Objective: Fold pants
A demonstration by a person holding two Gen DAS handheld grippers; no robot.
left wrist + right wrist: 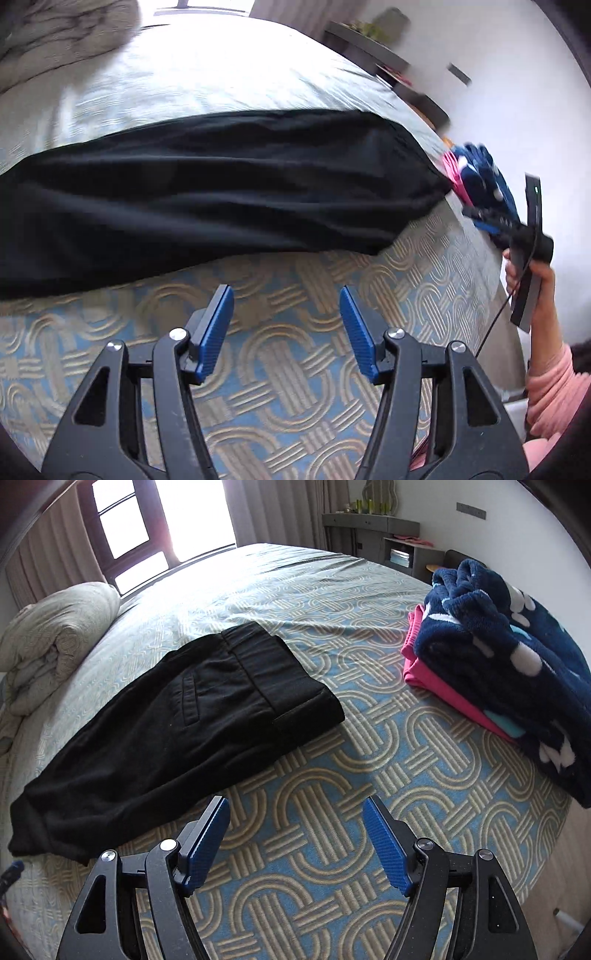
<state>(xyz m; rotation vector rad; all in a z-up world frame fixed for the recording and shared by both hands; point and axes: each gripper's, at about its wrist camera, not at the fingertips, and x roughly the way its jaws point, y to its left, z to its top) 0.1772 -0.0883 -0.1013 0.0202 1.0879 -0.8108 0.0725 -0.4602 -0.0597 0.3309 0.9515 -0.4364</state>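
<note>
Black pants (pixel 177 720) lie folded lengthwise on the patterned bedspread (pixel 332 812), waistband toward the far right, leg ends at the near left. In the left wrist view the same pants (pixel 207 192) stretch across the bed just beyond my left gripper (pixel 286 295), which is open with nothing between its blue pads and hangs over bare bedspread. My right gripper (pixel 295 805) is open and empty too, just off the near edge of the pants. The right gripper's body (pixel 517 229) shows at the right edge of the left wrist view, held by a hand in a pink sleeve.
A stack of folded clothes, a navy fleece (pixel 509 657) on a pink garment (pixel 424 668), sits at the bed's right edge. A rolled beige duvet (pixel 55 642) lies at the far left. Grey shelves (pixel 384 535) stand by the wall beyond the bed.
</note>
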